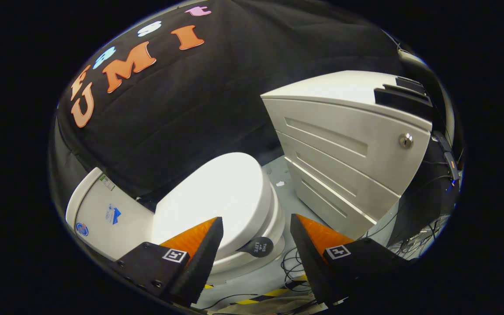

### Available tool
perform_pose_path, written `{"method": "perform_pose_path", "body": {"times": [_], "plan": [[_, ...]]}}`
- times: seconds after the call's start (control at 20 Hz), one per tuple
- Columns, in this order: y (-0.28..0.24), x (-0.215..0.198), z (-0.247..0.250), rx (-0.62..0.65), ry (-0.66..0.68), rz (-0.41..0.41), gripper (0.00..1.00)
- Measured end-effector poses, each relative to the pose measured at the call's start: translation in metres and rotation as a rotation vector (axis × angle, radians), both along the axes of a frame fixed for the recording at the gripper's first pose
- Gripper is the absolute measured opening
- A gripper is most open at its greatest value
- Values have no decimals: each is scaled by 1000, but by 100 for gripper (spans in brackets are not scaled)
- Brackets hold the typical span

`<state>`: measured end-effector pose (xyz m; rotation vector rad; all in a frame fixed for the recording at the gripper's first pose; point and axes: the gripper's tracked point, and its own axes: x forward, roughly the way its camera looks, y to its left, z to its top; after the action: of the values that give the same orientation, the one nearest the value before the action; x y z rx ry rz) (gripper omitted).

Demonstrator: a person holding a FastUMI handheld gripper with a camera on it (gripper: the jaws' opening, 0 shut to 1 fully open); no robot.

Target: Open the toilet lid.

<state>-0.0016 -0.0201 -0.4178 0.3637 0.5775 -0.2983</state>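
now tongs [256, 236] gape above smooth oval toilet lid [217, 197].

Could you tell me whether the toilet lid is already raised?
No, the toilet lid lies flat on the seat, and the open gripper is just above its front edge.

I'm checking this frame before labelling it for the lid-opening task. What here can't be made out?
- Toilet lid, gripper view: near left edge hidden behind a finger of the open gripper.
- Round tab at the lid's front: print too small.
- Tank stickers: too small.
- Drawer cabinet: far side cut off.
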Motion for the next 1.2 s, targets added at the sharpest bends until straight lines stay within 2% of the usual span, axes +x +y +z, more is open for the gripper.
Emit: {"method": "perform_pose_path", "body": {"times": [0.4, 0.5, 0.75, 1.0, 1.1, 1.2], "plan": [[0, -10, -53, 142, 100, -16, 97], [6, -10, -59, 200, 99, -30, 84], [9, -8, -72, 246, 127, -43, 84], [18, 2, -92, 291, 135, -43, 72], [21, 4, -98, 332, 127, -63, 58], [20, 5, -99, 357, 107, -72, 53]]}}
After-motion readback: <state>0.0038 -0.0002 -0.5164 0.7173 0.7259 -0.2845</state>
